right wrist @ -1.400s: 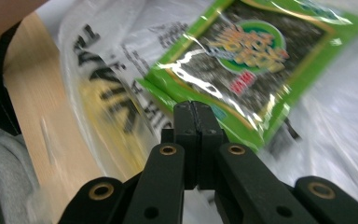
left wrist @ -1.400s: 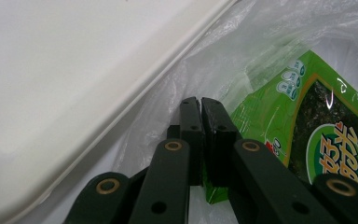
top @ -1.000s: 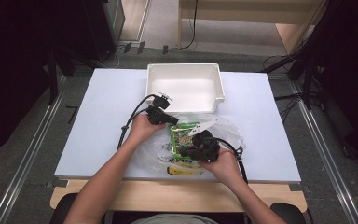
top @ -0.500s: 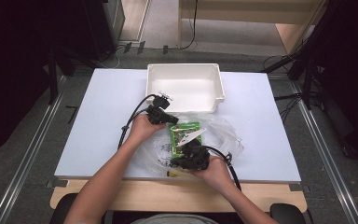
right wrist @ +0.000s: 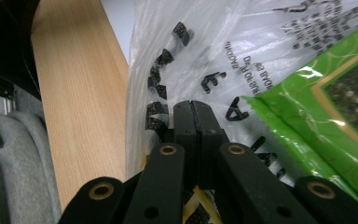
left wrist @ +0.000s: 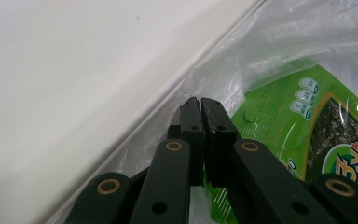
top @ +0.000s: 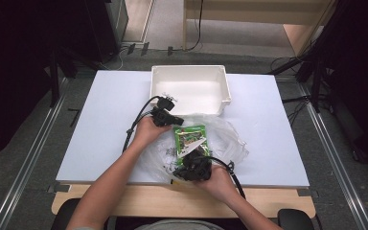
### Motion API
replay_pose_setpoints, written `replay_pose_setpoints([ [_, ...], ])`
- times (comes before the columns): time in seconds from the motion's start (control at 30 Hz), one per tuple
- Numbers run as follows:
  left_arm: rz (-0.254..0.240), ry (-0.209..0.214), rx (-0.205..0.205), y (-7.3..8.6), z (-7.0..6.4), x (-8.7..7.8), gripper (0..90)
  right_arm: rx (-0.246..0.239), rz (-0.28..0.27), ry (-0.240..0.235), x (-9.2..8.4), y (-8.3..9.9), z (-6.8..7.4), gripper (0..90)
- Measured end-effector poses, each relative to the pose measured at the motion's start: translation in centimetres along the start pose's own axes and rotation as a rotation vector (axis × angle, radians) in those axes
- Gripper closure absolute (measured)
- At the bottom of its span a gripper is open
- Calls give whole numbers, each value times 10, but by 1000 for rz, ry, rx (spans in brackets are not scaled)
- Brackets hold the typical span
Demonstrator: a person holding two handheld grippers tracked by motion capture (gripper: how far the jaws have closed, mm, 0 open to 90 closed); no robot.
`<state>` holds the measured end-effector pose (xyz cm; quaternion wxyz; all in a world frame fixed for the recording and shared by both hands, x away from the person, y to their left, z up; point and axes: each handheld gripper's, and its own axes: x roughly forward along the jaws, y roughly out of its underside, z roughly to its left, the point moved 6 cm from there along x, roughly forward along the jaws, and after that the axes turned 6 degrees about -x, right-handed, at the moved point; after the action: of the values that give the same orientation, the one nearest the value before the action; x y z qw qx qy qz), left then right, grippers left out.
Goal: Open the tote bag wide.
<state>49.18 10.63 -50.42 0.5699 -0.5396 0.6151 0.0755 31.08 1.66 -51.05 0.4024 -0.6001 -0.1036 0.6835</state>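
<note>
A: How does the left gripper (left wrist: 200, 103) stand?

B: Its jaws are pressed together on a fold of the clear bag (left wrist: 303, 42), at the bag's edge nearest the white bin (left wrist: 74, 70). In the high view that gripper (top: 176, 120) sits just in front of the bin (top: 190, 72), at the bag's far left corner.

A: And the right gripper (right wrist: 195, 106)?

B: Its jaws are closed too, pinching the bag's printed film (right wrist: 205, 60) at the end farthest from the bin, close to the table's wooden edge (right wrist: 79, 93). From above, the gripper (top: 188, 163) lies at the bag's near side.

A: Where is the bag?

B: The bag (top: 230, 139) lies on the white table (top: 100, 124) in front of the bin, stretched between the two grippers.

A: What's inside?

B: A green packet (top: 188, 136), lying between the grippers; the left gripper view shows the packet (left wrist: 284, 112) just beside the jaws.
</note>
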Motion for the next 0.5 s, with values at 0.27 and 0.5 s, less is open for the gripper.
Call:
replay_pose_setpoints([
  [0.27, -29, 15, 1, -5, -7, -15, 840, 3, -47, 35, -15, -9, -6, 886],
  [0.5, -44, 34, 10, -8, -17, -29, 728, 5, -72, 64, -29, -18, -14, 823],
])
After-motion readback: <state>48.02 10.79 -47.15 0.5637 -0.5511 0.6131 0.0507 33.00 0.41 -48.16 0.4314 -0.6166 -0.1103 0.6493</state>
